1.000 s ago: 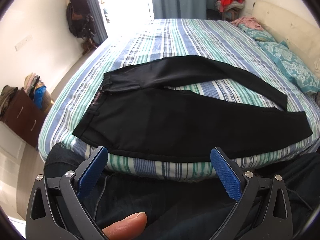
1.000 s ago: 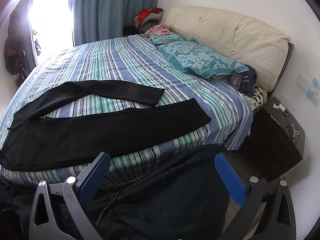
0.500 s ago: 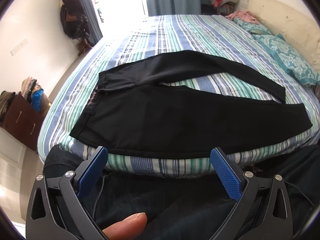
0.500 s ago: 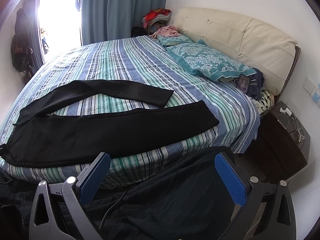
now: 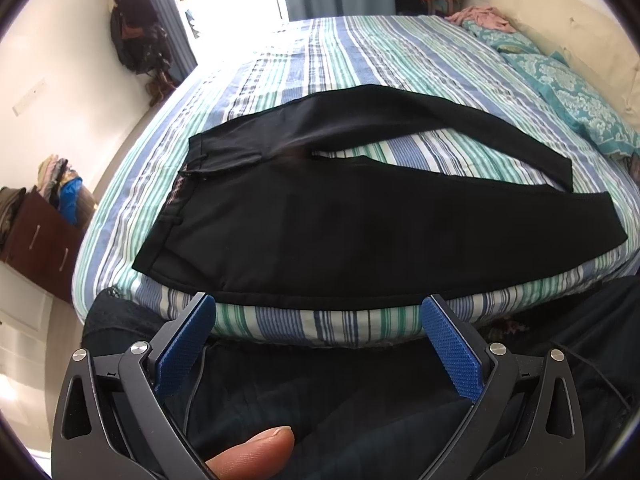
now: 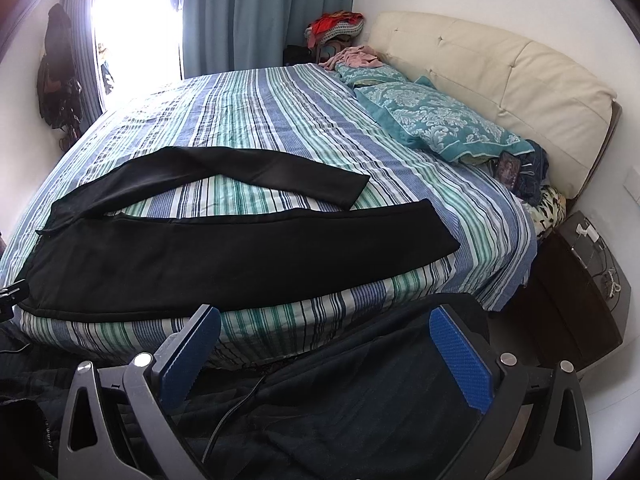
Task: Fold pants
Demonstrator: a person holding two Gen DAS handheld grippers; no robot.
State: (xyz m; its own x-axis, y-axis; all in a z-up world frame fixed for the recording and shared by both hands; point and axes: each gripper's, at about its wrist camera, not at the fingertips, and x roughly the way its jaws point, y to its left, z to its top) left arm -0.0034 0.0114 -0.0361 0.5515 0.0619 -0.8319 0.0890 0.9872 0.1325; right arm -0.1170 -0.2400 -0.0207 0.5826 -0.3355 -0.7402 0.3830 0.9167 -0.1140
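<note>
Looking along the left gripper (image 5: 318,330): black pants (image 5: 304,236) spread flat on the striped bed (image 5: 360,48), near the bed's front edge, unfolded, matte and mostly smooth. Waistband (image 5: 172,216) toward the foot end of the bed, on the side of the brown dresser (image 5: 38,240); hems toward the headboard (image 5: 560,28) and teal pillow (image 5: 568,92). Long axis running along the front edge of the bed, the two legs splayed in a narrow V with a wedge of striped cover showing between them; far leg bowed away from the edge, near leg lying straight along it. Blue pads wide apart, holding nothing, hovering just short of the bed's front edge above dark cloth, with a fingertip (image 5: 256,454) at the bottom of the view. Looking along the right gripper (image 6: 324,336): same pants (image 6: 224,256) across the bed (image 6: 280,112), hem of the near leg pointing toward the headboard (image 6: 500,72) and the dark nightstand (image 6: 576,292), waist end at the far left beside the bed's foot. Far leg ending shorter, its hem just beside the near leg's upper edge. Jaws spread wide and empty, short of the bed's front edge.
</note>
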